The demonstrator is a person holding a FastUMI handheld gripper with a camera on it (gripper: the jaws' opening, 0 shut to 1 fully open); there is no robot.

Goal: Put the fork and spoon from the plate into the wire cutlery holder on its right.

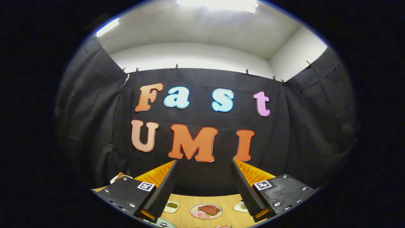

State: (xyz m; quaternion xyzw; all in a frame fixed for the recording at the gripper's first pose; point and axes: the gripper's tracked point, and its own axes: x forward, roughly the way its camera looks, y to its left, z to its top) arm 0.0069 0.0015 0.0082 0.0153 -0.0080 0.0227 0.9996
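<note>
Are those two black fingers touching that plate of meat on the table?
Apart. In the gripper view the open gripper is raised, and the plate of meat lies on the table between its fingers, with clear space around.

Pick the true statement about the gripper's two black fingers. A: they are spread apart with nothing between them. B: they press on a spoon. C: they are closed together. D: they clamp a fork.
A: the gripper has its black fingers wide apart, with the wooden table and the round plate of red meat seen through the gap.
</note>
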